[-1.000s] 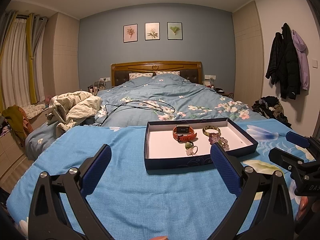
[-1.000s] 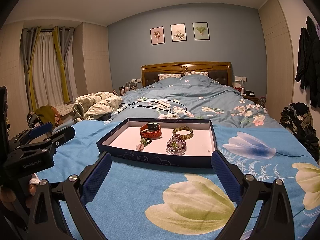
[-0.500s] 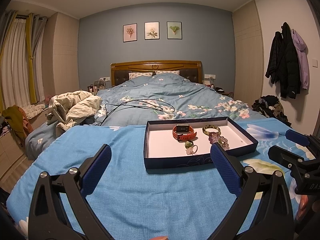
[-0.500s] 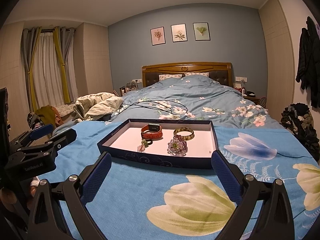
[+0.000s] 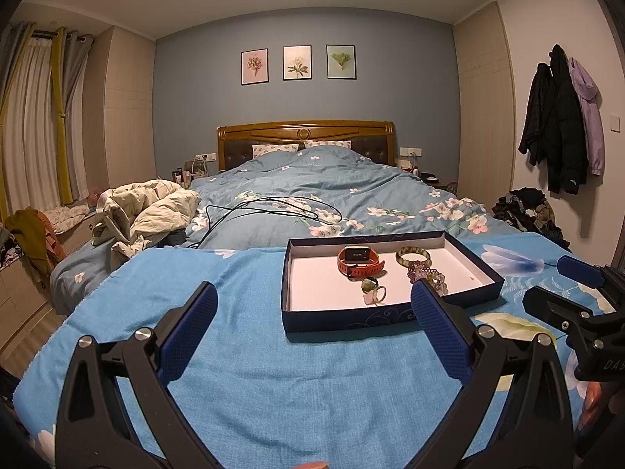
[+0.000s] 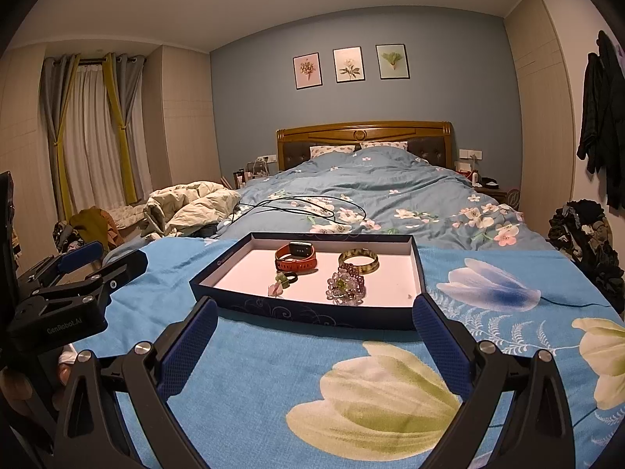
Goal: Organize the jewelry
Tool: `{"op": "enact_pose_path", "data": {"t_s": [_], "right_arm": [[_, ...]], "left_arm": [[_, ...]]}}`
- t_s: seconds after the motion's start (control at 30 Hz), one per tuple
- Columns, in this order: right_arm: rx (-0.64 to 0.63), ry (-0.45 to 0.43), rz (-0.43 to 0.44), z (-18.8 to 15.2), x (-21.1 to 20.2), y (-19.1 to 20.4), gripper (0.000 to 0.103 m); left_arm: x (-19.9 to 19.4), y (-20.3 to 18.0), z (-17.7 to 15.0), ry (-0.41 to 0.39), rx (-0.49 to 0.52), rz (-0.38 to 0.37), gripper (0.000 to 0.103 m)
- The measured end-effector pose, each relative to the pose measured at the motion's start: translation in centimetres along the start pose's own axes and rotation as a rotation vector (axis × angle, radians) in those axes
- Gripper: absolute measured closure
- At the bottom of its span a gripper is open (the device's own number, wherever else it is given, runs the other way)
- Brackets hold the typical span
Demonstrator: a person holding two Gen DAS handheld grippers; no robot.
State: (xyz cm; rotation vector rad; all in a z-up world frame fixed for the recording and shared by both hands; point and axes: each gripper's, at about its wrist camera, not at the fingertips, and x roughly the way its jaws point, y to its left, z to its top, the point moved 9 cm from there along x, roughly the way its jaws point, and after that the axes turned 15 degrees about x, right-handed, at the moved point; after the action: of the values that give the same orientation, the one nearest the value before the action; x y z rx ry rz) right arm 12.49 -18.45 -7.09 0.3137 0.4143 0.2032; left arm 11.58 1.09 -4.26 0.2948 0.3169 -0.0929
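Note:
A dark blue tray (image 5: pixel 351 318) (image 6: pixel 300 314) with a white floor lies on the blue floral blanket. In it lie a red watch (image 5: pixel 359 262) (image 6: pixel 295 256), a green-gold bangle (image 5: pixel 413 256) (image 6: pixel 358 260), a purple bead bracelet (image 5: pixel 425 275) (image 6: pixel 346 284) and small rings (image 5: pixel 371 289) (image 6: pixel 284 280). My left gripper (image 5: pixel 312 324) is open and empty, short of the tray's near left. My right gripper (image 6: pixel 312 332) is open and empty, just before the tray's near wall.
A black cable (image 5: pixel 273 207) loops on the grey-blue duvet behind the tray. A crumpled cream quilt (image 5: pixel 148 211) lies at the left bed edge. Clothes pile (image 5: pixel 527 211) at the right by the wall. The blanket (image 6: pixel 488 312) spreads right of the tray.
Both grippers have crept slightly toward the tray; it looks a little nearer in the right wrist view. Both stay open.

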Motion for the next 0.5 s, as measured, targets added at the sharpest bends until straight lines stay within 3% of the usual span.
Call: {"op": "enact_pose_path", "data": {"t_s": [0.5], "right_arm": [[0.003,-0.011,0.009,0.24,-0.32,0.0,0.007]], "left_arm": [[-0.35,-0.13,0.37,-0.016,0.003,0.001,0.006]]}}
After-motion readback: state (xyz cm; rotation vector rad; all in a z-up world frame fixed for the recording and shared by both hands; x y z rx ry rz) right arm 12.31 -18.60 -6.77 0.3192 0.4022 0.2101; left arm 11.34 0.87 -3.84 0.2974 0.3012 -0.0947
